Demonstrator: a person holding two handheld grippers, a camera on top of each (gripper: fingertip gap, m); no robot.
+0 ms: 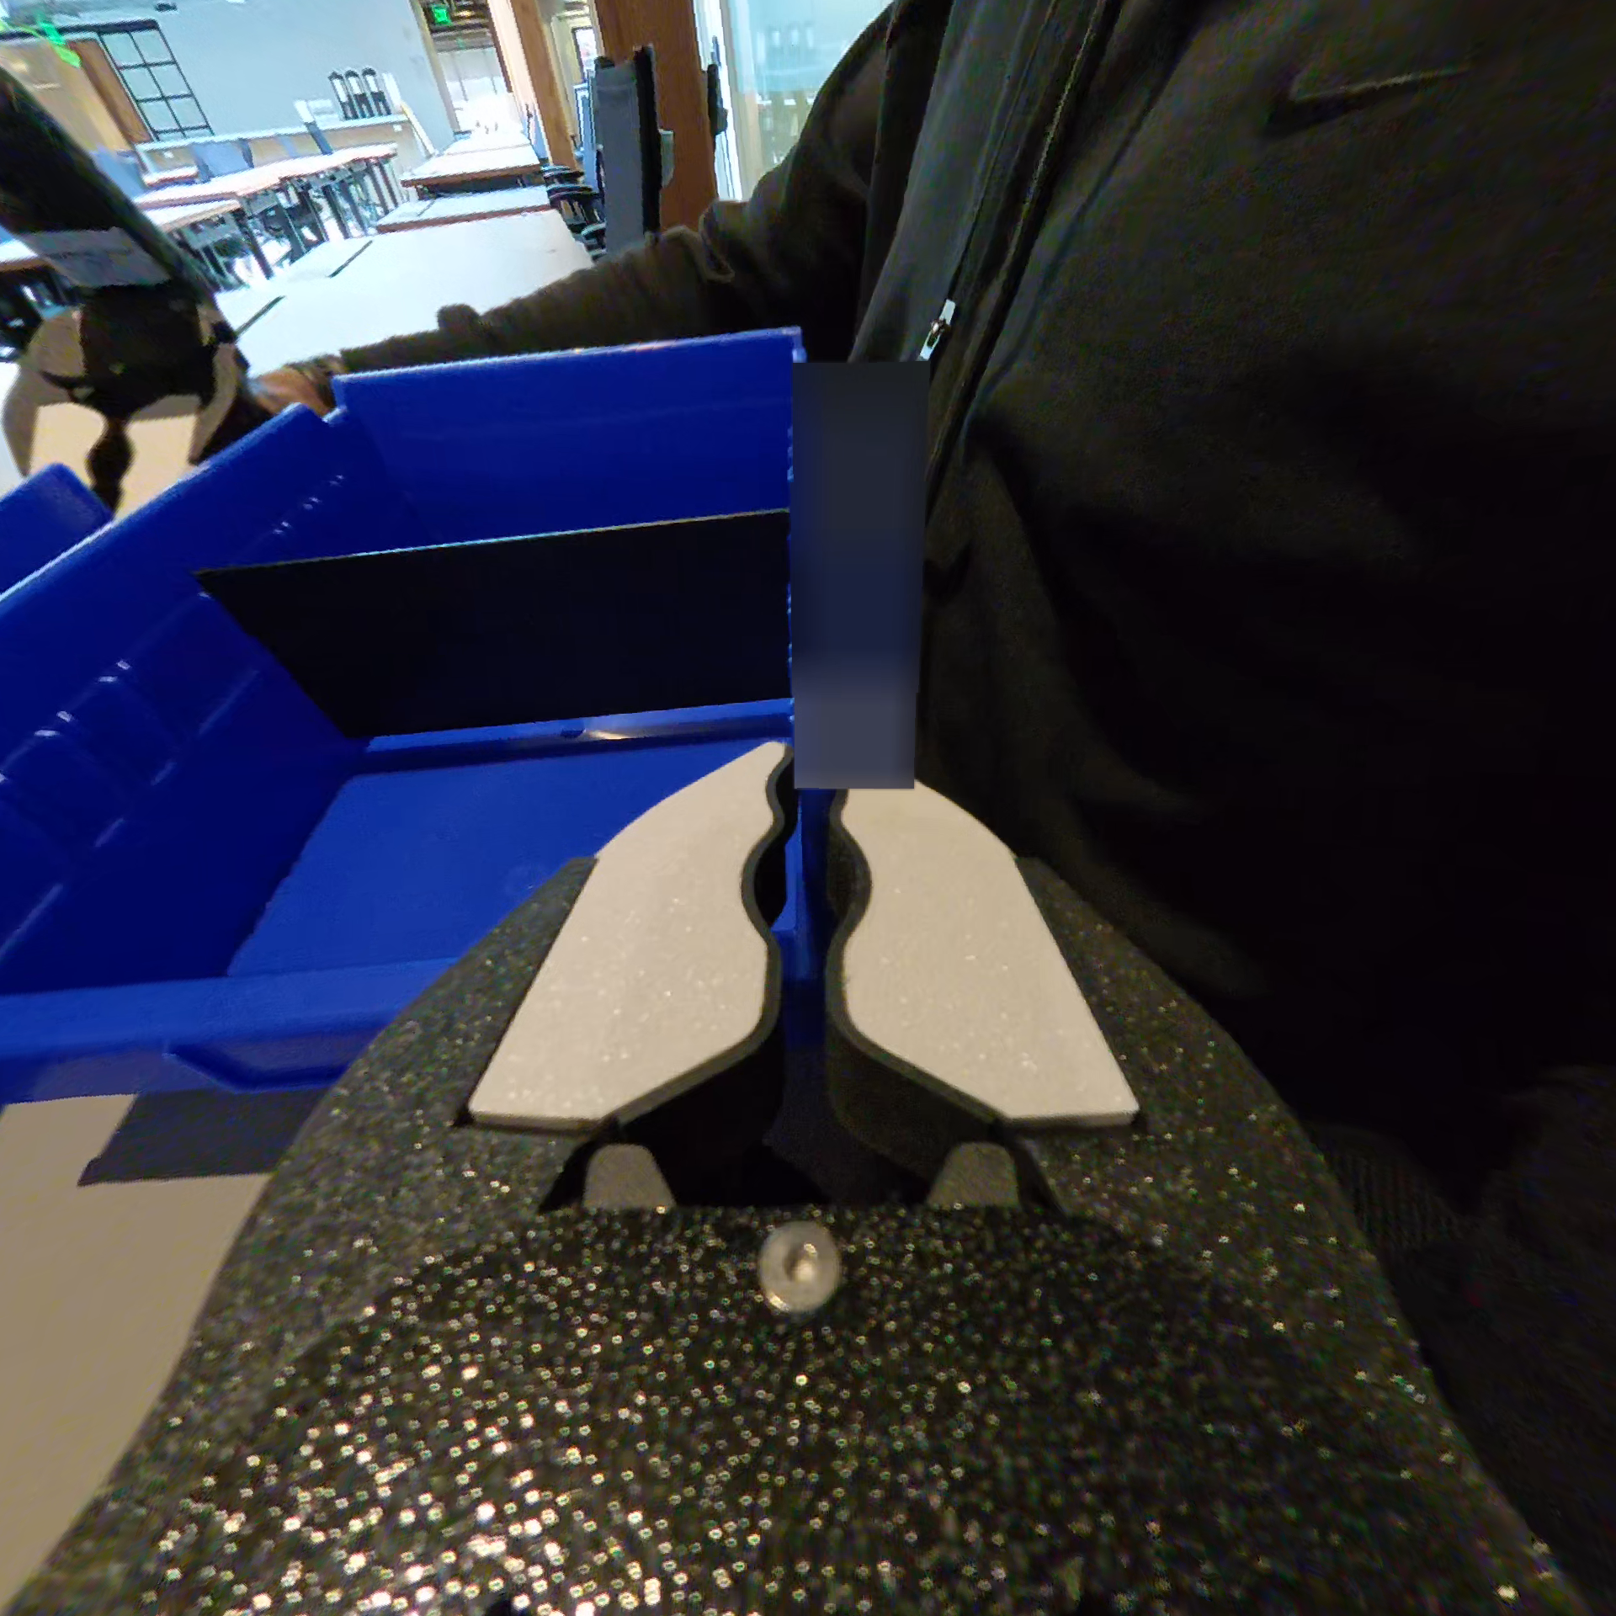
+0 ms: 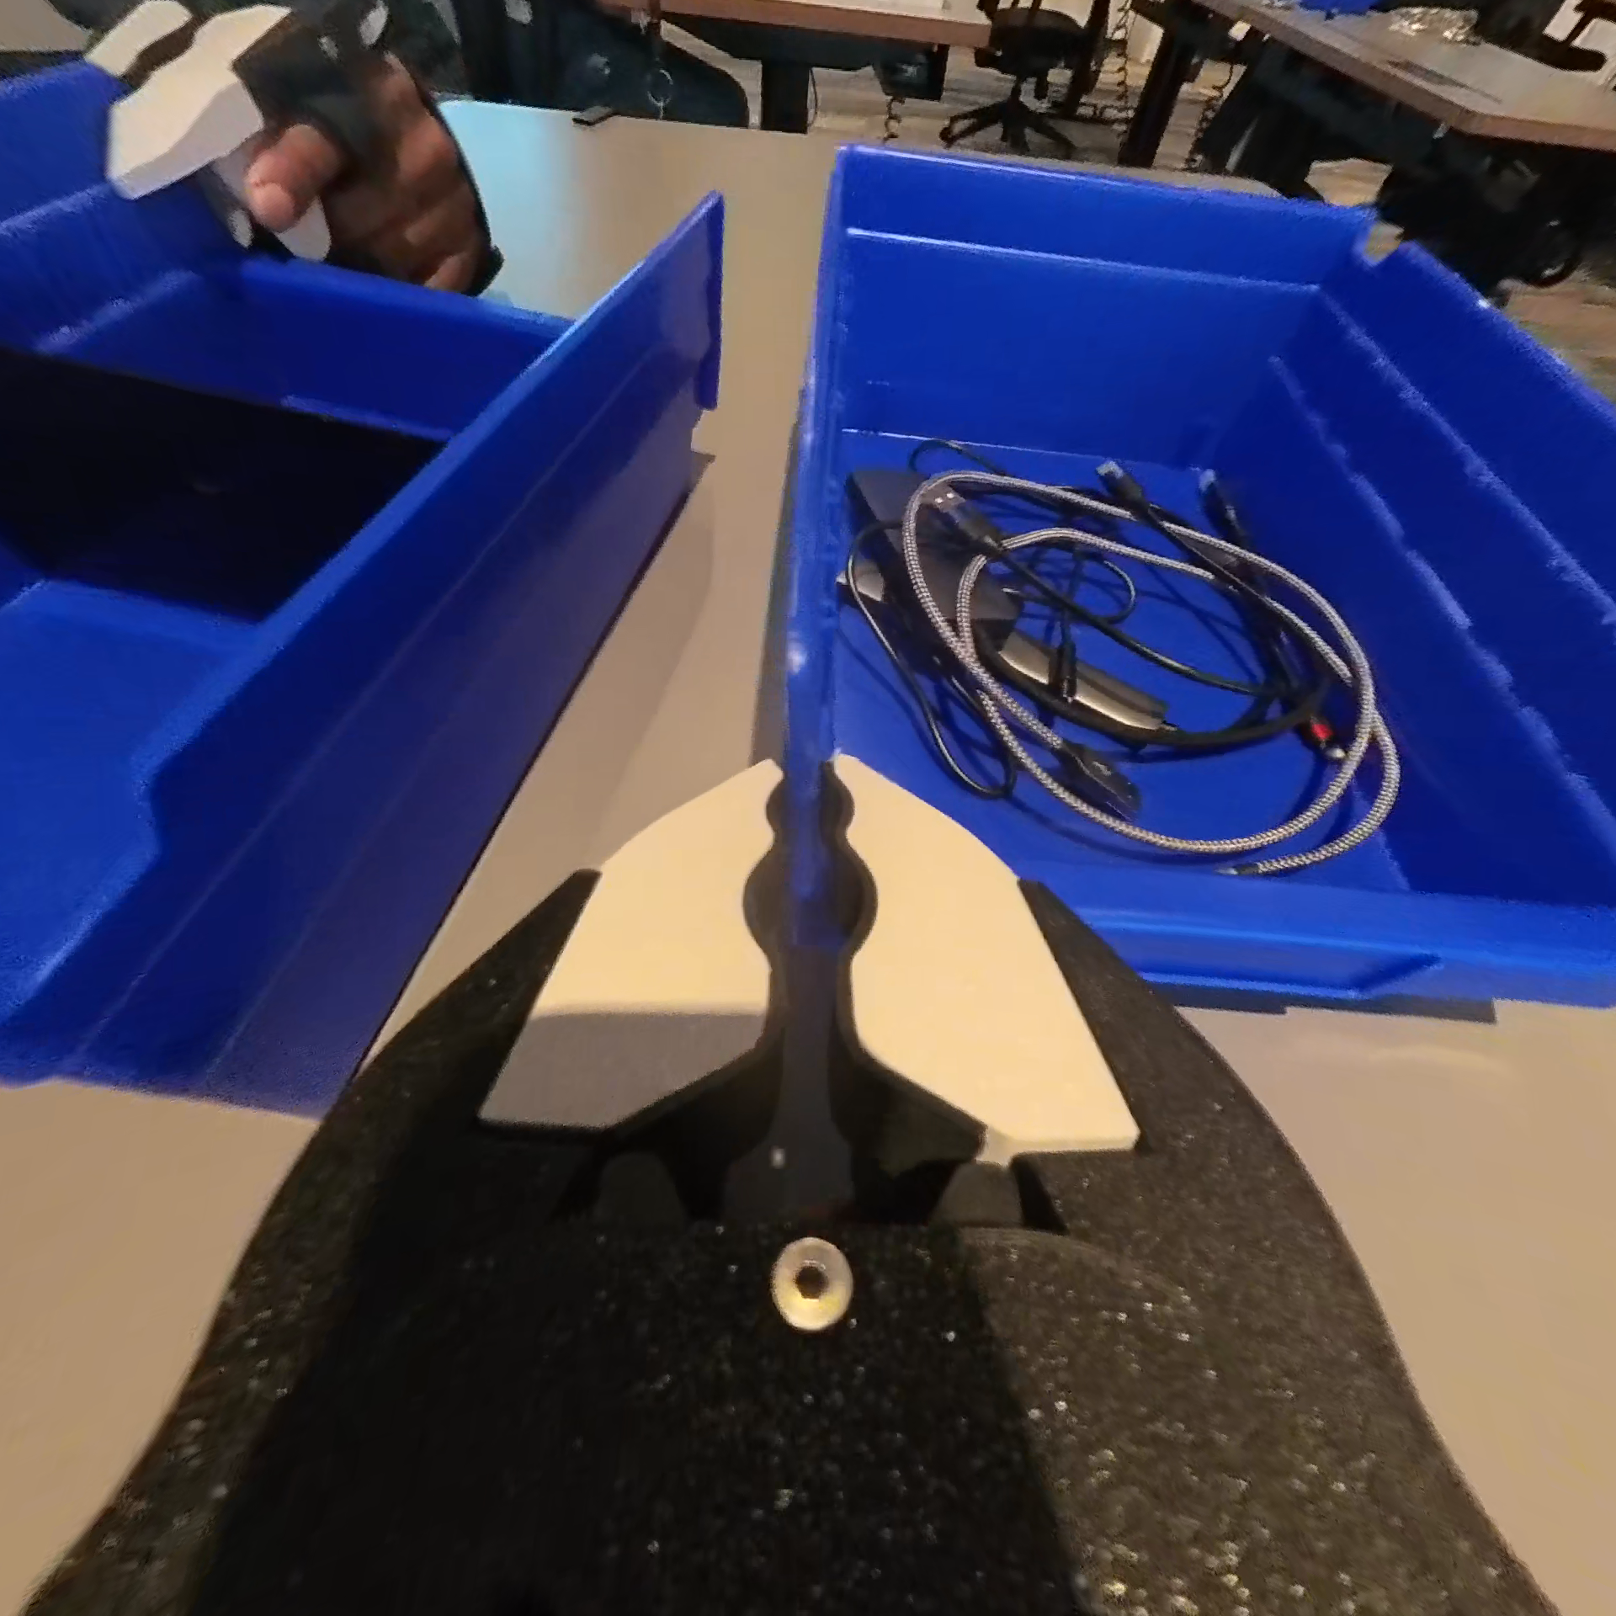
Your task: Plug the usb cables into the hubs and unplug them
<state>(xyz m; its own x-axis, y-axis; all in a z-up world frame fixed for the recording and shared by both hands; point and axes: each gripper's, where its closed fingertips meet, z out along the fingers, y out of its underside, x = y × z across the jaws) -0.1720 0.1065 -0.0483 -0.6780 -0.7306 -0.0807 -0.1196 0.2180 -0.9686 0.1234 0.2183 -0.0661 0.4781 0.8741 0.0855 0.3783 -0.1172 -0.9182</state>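
Both grippers clamped on bin walls

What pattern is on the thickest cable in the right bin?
Silver-and-black braided weave on the thickest cable; right wrist view shows it best.

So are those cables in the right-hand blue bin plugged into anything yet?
Cannot tell for sure. The cables lie coiled in a loose tangle over dark hubs inside the blue bin; several plug ends look free.

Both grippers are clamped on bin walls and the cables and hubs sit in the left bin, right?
Not the left bin. The right wrist view shows the cables and hubs in the right bin; the left bin holds none. Both grippers clamp walls.
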